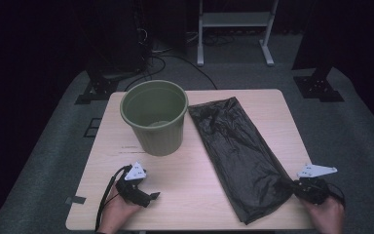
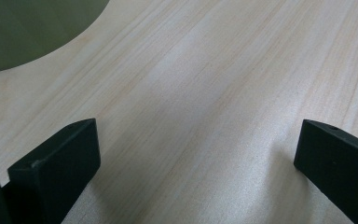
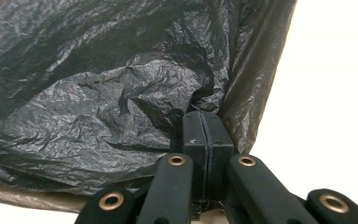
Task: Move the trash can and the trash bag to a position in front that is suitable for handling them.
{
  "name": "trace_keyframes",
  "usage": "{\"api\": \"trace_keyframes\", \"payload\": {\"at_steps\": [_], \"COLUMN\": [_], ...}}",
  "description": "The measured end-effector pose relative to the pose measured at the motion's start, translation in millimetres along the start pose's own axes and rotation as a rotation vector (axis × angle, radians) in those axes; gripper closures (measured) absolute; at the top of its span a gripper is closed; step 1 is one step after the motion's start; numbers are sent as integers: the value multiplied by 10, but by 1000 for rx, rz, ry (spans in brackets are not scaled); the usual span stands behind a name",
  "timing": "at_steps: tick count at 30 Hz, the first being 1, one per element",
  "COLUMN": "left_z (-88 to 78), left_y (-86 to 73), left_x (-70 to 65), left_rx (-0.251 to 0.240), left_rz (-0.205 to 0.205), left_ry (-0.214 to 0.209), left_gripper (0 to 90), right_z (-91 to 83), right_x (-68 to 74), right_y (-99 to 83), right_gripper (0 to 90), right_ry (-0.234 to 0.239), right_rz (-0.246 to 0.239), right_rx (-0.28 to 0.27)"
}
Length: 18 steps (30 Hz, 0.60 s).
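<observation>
On bag (image 3: 121, 93), right fingers (image 3: 197, 133) clamped.

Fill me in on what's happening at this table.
A person works two hand-held grippers at a wooden table. The right gripper is shut on the near edge of a black bin bag, which lies flat to the right of an upright green bin. The plastic puckers where the jaws pinch it. The left gripper rests open over bare wood near the bin, holding nothing. The bag is not yet in the bin.
</observation>
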State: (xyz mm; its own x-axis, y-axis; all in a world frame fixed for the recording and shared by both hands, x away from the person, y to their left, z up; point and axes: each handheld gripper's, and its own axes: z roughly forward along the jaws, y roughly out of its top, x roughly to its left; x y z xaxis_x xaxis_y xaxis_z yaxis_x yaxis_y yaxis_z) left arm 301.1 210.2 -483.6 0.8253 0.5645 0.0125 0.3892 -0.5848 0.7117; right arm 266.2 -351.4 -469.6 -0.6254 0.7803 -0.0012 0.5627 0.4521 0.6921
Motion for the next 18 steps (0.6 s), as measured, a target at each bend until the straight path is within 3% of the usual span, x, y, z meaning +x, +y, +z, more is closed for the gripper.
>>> {"api": "trace_keyframes", "payload": {"at_steps": [2, 3, 4, 5, 6, 7, 11, 13, 18], "left_z": [0, 0, 0, 0, 0, 0, 0, 0, 0], "left_y": [0, 0, 0, 0, 0, 0, 0, 0, 0], "left_x": [0, 0, 0, 0, 0, 0, 0, 0, 1], "left_rx": [0, 0, 0, 0, 0, 0, 0, 0, 0], "left_rz": [0, 0, 0, 0, 0, 0, 0, 0, 1], "left_ry": [0, 0, 0, 0, 0, 0, 0, 0, 0], "left_gripper": [0, 0, 0, 0, 0, 0, 0, 0, 0], "right_z": [-41, -75, -75, -107, -120, -120, -122, -58, 119], "right_x": [-17, -36, -36, -49, -53, -53, -19, 29, 59], "right_y": [-52, -85, -85, -81, -66, -66, 74, 204, 413], "right_gripper": [893, 832, 832, 694, 625, 625, 401, 348, 348], "right_ry": [-8, -12, -12, -24, -25, -25, -21, -12, 12], "right_rz": [9, 18, 18, 36, 43, 43, 40, 17, -14], "right_rx": [4, -6, -6, -26, -37, -37, -79, -85, -66]}}
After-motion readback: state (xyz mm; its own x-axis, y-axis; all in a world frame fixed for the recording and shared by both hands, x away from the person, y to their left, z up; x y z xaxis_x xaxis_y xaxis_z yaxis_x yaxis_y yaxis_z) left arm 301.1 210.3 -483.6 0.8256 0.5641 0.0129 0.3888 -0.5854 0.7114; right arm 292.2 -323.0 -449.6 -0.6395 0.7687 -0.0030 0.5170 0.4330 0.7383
